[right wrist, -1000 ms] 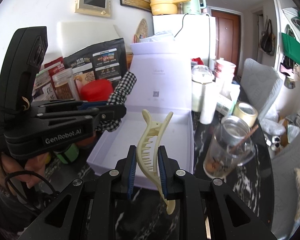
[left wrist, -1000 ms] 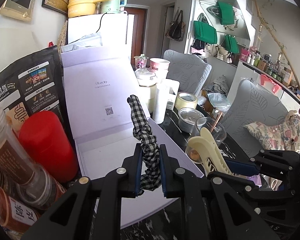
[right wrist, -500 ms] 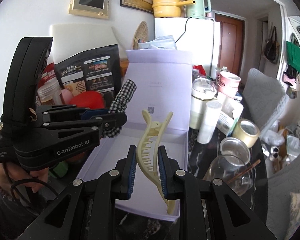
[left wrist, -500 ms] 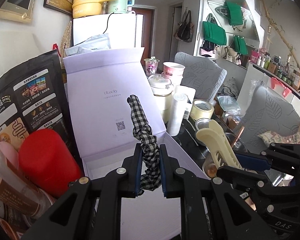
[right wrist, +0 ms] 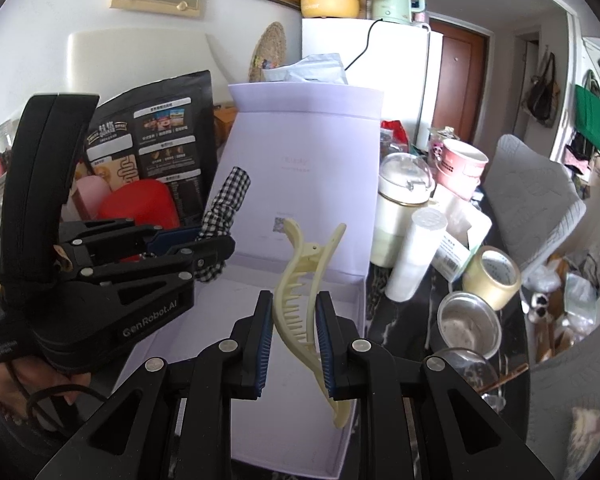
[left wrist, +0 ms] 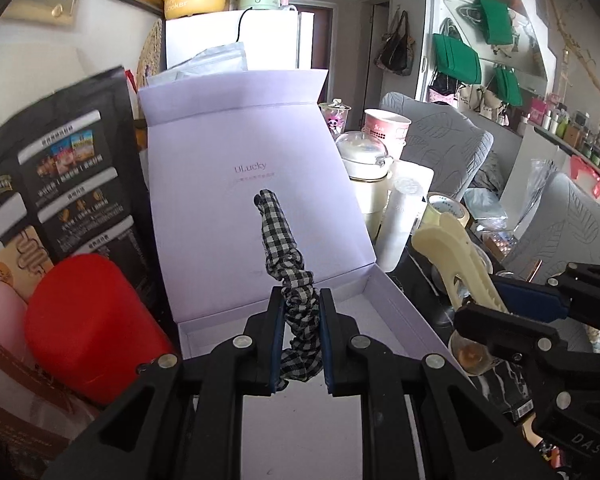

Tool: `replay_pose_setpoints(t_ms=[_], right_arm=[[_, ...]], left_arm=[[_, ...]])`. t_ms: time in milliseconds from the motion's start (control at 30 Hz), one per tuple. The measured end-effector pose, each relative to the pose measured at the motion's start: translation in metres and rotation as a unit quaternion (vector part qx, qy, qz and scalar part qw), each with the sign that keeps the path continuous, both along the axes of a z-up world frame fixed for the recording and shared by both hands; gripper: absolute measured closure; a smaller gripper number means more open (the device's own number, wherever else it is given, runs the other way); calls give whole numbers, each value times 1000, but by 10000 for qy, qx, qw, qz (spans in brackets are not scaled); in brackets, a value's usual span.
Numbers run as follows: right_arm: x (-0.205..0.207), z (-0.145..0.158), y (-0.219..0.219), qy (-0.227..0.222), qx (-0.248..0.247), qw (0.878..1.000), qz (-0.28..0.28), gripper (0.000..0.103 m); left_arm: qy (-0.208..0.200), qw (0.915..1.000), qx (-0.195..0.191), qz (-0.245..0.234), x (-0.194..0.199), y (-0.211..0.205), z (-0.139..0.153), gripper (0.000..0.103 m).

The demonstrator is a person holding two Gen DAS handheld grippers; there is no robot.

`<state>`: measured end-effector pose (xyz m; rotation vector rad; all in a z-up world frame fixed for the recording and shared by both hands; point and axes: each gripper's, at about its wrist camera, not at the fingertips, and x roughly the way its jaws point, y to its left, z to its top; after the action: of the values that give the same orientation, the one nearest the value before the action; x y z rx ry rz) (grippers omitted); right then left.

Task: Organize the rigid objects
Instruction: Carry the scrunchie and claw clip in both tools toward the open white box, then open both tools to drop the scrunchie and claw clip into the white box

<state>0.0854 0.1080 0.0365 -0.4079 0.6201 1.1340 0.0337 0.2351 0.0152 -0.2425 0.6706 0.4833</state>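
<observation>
Gripping mid-body, right hand-held gripper (right wrist: 294,334) clamps a stiff, light hair claw clip (right wrist: 305,288) (brittle teeth); left hand-held gripper (left wrist: 300,330) pinches a soft checked scrunchie (left wrist: 290,276) above the open lavender box (left wrist: 399,312).

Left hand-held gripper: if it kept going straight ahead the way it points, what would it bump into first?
Probably the raised lid of the open lilac box. The left hand-held gripper, clamping a checked scrunchie, points over the box's tray at that lid; depth is uncertain.
</observation>
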Motion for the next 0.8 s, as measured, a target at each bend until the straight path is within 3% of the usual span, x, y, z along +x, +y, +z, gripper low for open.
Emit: replay_pose_setpoints(t_ms=[800], right_arm=[[24, -35, 45, 160, -394, 9985, -354, 82]], left_arm=[[273, 9996, -75, -25, 19, 25, -27, 87]])
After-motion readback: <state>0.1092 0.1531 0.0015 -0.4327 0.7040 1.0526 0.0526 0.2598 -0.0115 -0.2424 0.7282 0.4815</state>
